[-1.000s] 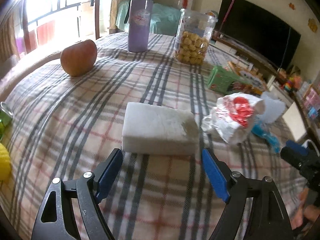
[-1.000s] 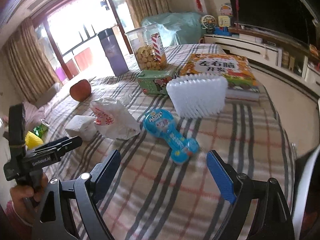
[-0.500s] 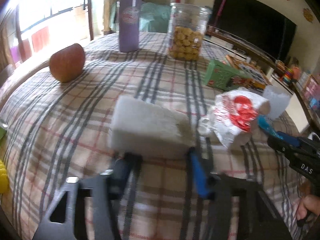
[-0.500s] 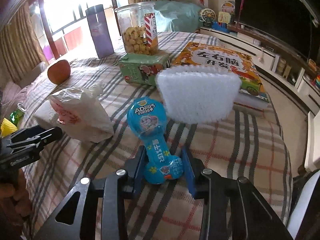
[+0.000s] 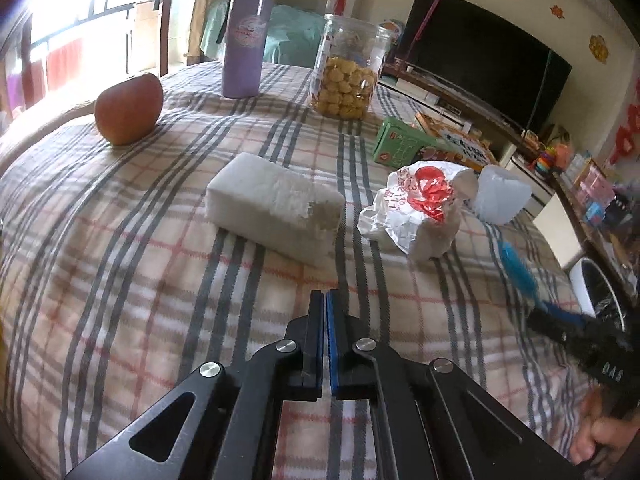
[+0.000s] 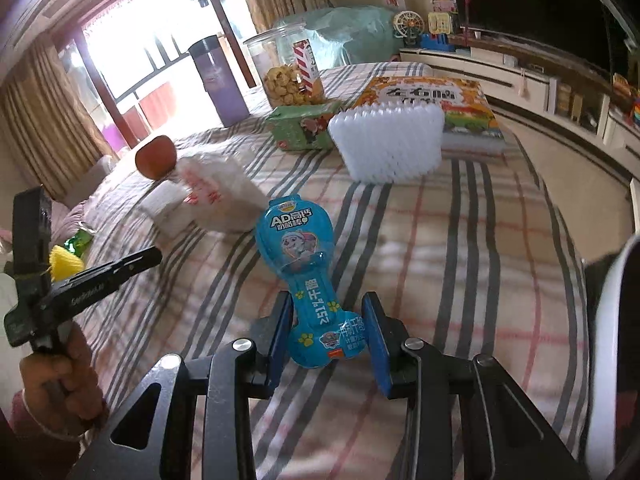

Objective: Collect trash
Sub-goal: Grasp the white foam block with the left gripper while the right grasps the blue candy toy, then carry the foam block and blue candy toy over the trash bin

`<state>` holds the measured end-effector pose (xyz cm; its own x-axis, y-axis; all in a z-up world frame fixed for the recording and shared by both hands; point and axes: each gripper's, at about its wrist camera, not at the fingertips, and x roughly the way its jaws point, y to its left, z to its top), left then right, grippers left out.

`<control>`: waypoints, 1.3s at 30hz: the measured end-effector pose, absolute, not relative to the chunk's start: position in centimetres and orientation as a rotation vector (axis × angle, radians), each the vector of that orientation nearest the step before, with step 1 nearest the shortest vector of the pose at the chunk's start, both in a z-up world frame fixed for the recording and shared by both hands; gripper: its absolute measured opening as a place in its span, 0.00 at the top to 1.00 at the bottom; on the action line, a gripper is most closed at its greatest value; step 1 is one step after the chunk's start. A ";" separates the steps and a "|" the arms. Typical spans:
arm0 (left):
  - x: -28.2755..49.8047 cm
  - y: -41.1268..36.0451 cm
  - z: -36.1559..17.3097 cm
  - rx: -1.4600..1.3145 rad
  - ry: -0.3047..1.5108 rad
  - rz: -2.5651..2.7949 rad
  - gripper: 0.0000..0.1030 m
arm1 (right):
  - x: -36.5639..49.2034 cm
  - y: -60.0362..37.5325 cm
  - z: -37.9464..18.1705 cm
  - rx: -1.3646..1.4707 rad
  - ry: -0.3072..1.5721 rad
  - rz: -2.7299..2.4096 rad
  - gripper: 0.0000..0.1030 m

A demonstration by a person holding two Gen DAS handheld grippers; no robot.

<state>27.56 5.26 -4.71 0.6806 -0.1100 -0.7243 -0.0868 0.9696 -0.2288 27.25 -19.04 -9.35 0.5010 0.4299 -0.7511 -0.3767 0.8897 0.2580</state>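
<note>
Trash is lying scattered on the plaid tablecloth [image 5: 120, 264], and the nearest piece, a blue bone-shaped snack wrapper [image 6: 308, 280], is sitting between the blue pads of the right gripper [image 6: 326, 336]. Its jaws are standing narrow, pressing the wrapper's lower bulge from both sides, while the wide printed end is pointing away across the cloth. The left gripper [image 5: 325, 320] is hovering over bare cloth with its jaws fully together; they have just been closing, and nothing is sitting between them. In the right wrist view a hand [image 6: 60, 384] is gripping that tool's handle at the left edge.

Just beyond the left gripper's tips, apart from them, a white foam block [image 5: 272, 208] is lying flat. Beside it a crumpled white bag with red print [image 5: 420, 208] is slumping on the cloth, and just behind that a ridged white plastic piece [image 6: 388, 144] is standing upright. Farther back a green carton [image 6: 304, 128] is sitting just beside a picture book [image 6: 432, 100]. An apple [image 5: 128, 108] is resting well off to the left. At the far edge a jar of snacks [image 5: 348, 68] and a purple tumbler [image 5: 244, 40] are standing upright, near each other.
</note>
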 end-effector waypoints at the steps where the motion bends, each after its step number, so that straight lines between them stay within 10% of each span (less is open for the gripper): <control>1: 27.6 5.4 -4.7 -0.267 0.830 -0.009 0.94 | 26.9 -19.0 -9.4 0.067 0.925 0.490 0.65; 5: 28.6 6.1 -4.2 -0.313 0.823 0.034 0.43 | 26.2 -19.0 -9.3 0.090 0.924 0.487 0.65; 8: 29.8 6.0 -3.8 -0.328 0.816 0.080 0.26 | 25.8 -19.0 -9.1 0.101 0.917 0.488 0.65; 13: 32.3 6.7 -4.4 -0.385 0.825 0.117 0.28 | 25.6 -18.9 -9.1 0.109 0.911 0.485 0.65; 24: 30.4 6.1 -4.6 -0.331 0.796 0.072 0.65 | 24.6 -20.0 -8.9 0.132 0.902 0.467 0.65; 39: 21.1 0.5 -2.0 -0.235 0.787 -0.152 0.67 | 21.6 -23.8 -7.3 0.172 0.857 0.422 0.65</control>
<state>21.10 0.50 -2.01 0.6967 -0.2218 -0.6822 0.0472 0.9631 -0.2650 21.62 -23.85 -7.29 0.5786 0.4269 -0.6950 -0.2908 0.9041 0.3131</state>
